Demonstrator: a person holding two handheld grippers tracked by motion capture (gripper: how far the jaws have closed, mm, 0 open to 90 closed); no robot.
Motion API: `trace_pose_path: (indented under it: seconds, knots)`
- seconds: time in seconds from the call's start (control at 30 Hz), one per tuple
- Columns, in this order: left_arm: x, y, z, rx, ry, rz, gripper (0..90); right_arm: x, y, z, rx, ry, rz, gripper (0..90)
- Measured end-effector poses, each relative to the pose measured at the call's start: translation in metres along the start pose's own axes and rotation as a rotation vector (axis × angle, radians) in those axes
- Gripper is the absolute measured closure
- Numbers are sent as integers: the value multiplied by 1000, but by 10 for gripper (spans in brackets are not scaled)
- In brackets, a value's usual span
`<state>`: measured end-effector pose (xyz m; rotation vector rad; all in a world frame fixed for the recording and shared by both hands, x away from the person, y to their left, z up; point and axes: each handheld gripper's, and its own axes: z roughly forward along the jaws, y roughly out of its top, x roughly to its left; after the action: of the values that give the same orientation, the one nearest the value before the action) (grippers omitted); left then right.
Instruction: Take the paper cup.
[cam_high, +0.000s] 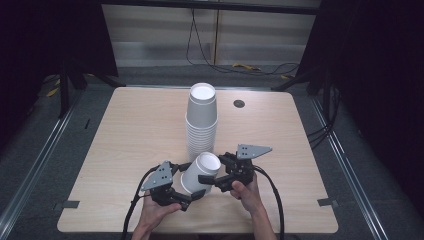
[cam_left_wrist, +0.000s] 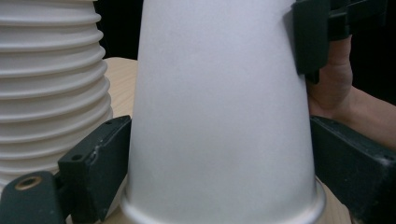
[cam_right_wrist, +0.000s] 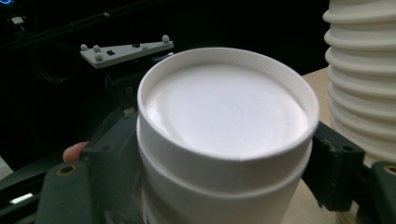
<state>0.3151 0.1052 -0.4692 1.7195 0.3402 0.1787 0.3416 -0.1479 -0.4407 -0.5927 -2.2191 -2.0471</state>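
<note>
A white paper cup (cam_high: 200, 172) is held upside down and tilted at the lower centre of the high view, just in front of the tall cup stack (cam_high: 201, 120) on the surface (cam_high: 130, 130). The left tool (cam_high: 192, 195) is clamped on its wide rim end; the right tool (cam_high: 210, 179) is clamped near its closed bottom.

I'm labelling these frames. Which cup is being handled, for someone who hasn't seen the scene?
On the wooden table, a tall stack of white paper cups stands mid-table. Just in front lies the held cup, gripped by the left gripper and right gripper. Unlike the stack, it is tilted.
</note>
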Motion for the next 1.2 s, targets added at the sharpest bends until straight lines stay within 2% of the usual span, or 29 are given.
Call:
trace_pose_path:
  seconds: [0.27,0.43,0.53,0.67,0.77,0.93,1.07,1.2]
  knots:
    - [-1,-2,5,3,4,1,105,1,-2,5,-11,23,11,227]
    - [0,-2,4,28,-5,1,126,1,-3,6,-4,15,6,219]
    - [2,-3,5,20,-9,-14,142,1,-4,6,-4,9,5,212]
    - [2,-3,4,46,-3,-3,153,0,-4,7,-5,3,6,200]
    - [1,-3,4,57,-1,2,157,0,-4,8,1,-27,12,120]
    - [1,-2,3,72,8,7,158,1,-4,8,0,-10,6,130]
    - [3,-4,1,73,17,11,157,1,-3,6,-2,-18,11,131]
    - [5,-4,-1,101,27,18,157,0,-1,2,0,-30,2,131]
